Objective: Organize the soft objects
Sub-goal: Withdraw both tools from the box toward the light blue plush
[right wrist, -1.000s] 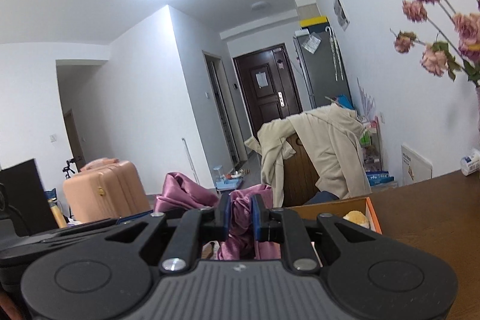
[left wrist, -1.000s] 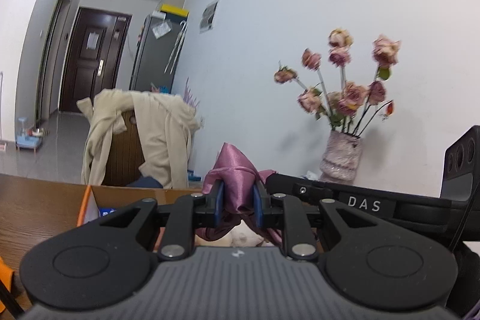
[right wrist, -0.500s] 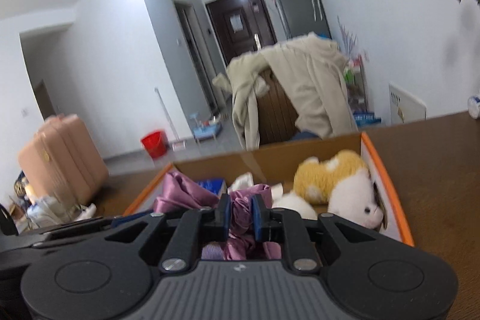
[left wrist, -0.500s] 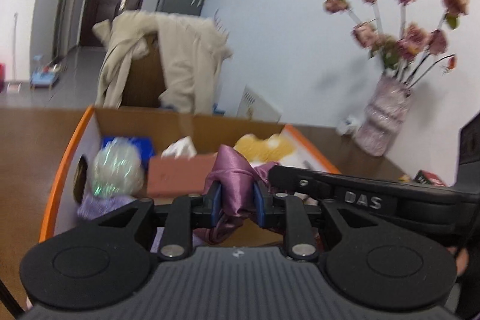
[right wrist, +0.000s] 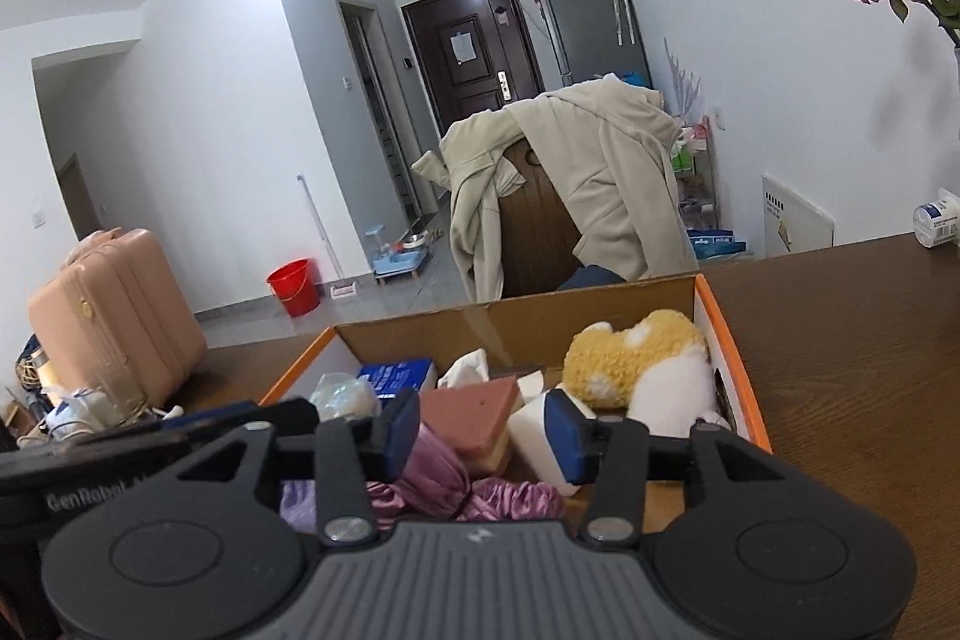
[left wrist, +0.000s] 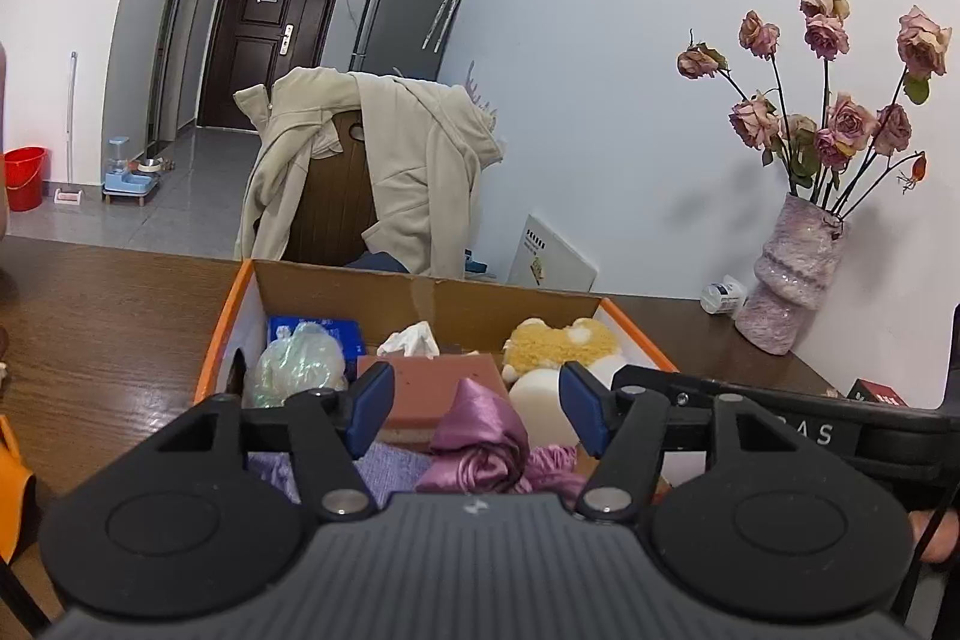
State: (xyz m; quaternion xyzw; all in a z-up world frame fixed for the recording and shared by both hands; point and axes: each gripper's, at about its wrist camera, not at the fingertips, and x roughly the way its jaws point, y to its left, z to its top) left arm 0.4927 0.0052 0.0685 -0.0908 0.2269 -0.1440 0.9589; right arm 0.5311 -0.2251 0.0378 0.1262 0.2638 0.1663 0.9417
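Left gripper (left wrist: 477, 409): jaws have just been opening and now stand wide; the blue pads (left wrist: 372, 403) press on nothing, and the satin cloth lies loose between and below them.
Right gripper (right wrist: 483, 433): jaws have just been opening too, standing about half apart; the cloth sits between them, though I cannot tell if it brushes the left pad.
Satin cloth (left wrist: 480, 445): pink-purple, crumpled, lying in the near end of the box, on top of a lilac cloth (left wrist: 390, 469).
Box (left wrist: 225, 334): cardboard with orange rims, open at the top, standing on the table (left wrist: 108, 316).
In the box: a brick-pink sponge block (left wrist: 441, 385) just behind the satin, a white foam block (right wrist: 531, 427) beside it, a yellow and white plush (right wrist: 636, 361) in the far right corner, a shiny crinkled bag (left wrist: 300, 361) on the left, a blue packet (left wrist: 324, 328) behind that, and a white tissue (left wrist: 411, 340) in the middle.
Vase (left wrist: 789, 280): with dried roses, on the table by the wall, well apart from the box.
Chair (left wrist: 333, 196): behind the table, a beige jacket (left wrist: 408, 172) draped over it.
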